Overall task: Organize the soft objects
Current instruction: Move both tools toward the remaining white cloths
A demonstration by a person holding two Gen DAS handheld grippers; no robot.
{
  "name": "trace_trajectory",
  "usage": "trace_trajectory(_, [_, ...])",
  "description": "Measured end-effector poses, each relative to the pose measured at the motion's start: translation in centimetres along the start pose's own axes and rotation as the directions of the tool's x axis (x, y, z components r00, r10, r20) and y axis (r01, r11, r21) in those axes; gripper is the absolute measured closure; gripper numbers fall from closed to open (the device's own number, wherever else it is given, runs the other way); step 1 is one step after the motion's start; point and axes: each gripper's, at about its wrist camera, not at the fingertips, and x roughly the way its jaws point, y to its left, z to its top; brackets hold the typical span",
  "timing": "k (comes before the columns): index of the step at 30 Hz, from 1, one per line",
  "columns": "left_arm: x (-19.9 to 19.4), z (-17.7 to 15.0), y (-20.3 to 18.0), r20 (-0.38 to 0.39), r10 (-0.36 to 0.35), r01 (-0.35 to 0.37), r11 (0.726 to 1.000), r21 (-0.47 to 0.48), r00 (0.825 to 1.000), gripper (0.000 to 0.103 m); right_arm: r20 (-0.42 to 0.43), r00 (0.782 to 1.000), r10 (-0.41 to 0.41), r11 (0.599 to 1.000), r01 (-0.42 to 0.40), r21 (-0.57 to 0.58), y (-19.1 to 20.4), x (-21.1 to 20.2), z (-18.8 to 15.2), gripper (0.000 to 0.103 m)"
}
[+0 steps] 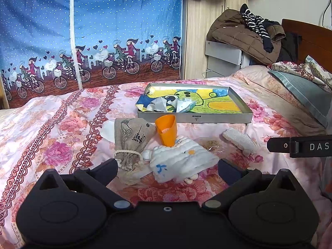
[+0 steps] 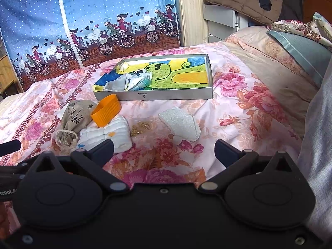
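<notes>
On a pink floral bedspread point(image 1: 62, 128), the left gripper point(image 1: 167, 171) and right gripper point(image 2: 164, 151) both hover with fingers spread wide, holding nothing. At twelve o'clock from the left gripper lies a white quilted cloth point(image 1: 180, 159), with an orange cup point(image 1: 167, 129) tipped onto it and a linen drawstring pouch point(image 1: 130, 139) touching at ten o'clock. A white sponge-like pad point(image 2: 180, 124) sits at one o'clock. Beyond stands a grey tray point(image 1: 195, 120) holding crumpled fabric, possibly a scarf point(image 1: 166, 103).

Floral bedspread point(image 1: 62, 124), blue bicycle-print curtain point(image 1: 103, 31)
</notes>
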Motion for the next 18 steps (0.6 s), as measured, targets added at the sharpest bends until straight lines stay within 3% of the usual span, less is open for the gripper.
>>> trace_trajectory(18, [1.7,0.0,0.8,-0.074,-0.011,0.007,0.998,-0.057,0.997,0.001,-0.026,1.000,0.011,1.000,-0.011,-0.005,0.4,0.1,0.3,0.000])
